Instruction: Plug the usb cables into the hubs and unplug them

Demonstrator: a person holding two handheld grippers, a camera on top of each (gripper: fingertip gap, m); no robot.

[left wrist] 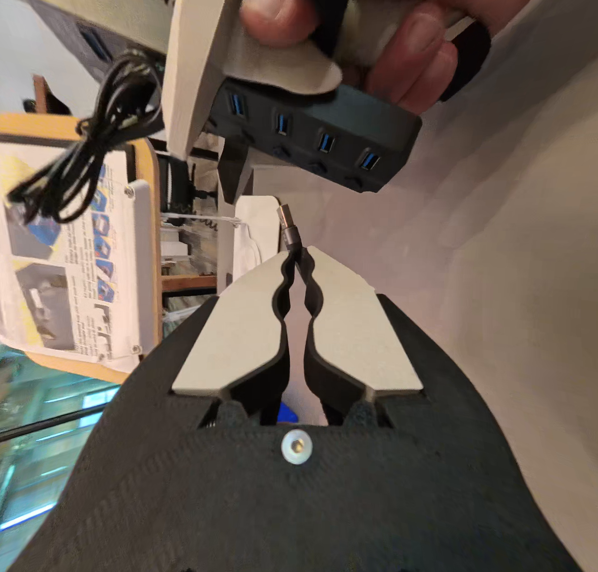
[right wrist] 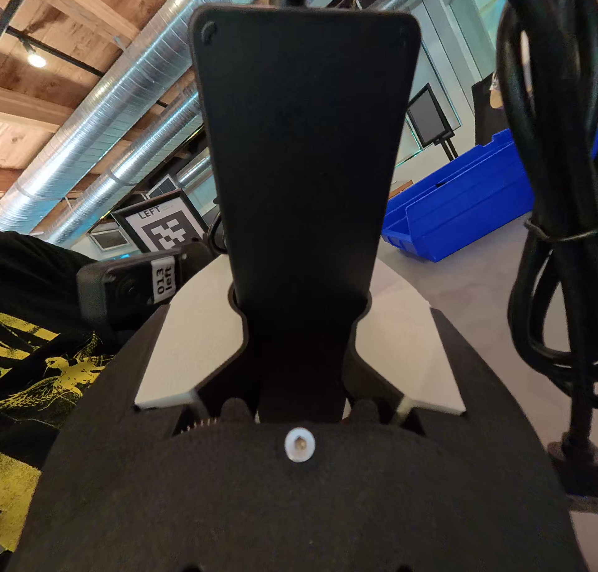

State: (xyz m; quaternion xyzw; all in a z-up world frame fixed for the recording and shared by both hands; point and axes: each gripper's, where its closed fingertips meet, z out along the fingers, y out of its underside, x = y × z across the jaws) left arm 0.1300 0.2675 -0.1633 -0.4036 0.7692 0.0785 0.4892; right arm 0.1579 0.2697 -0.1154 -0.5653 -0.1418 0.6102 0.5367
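Observation:
In the left wrist view my left gripper (left wrist: 296,252) is shut on a thin dark USB cable (left wrist: 300,266) just behind its plug. The grey and silver plug (left wrist: 286,223) sticks up past the fingertips. It points toward a black hub (left wrist: 323,129) with a row of blue ports and stands a short way below it, not touching. The hub is clamped at one end by the white fingers (left wrist: 191,70) of my right gripper, which a hand holds. In the right wrist view my right gripper (right wrist: 301,281) is shut on the hub (right wrist: 301,135), whose flat black back fills the middle.
The hub's own bundled black cable (right wrist: 550,200) hangs at the right and also shows in the left wrist view (left wrist: 97,135). A blue bin (right wrist: 469,200) lies on the grey table (right wrist: 453,291). A framed printed sheet (left wrist: 64,265) stands at the left. Some 6 centimetres of space lies between my two pairs of fingers.

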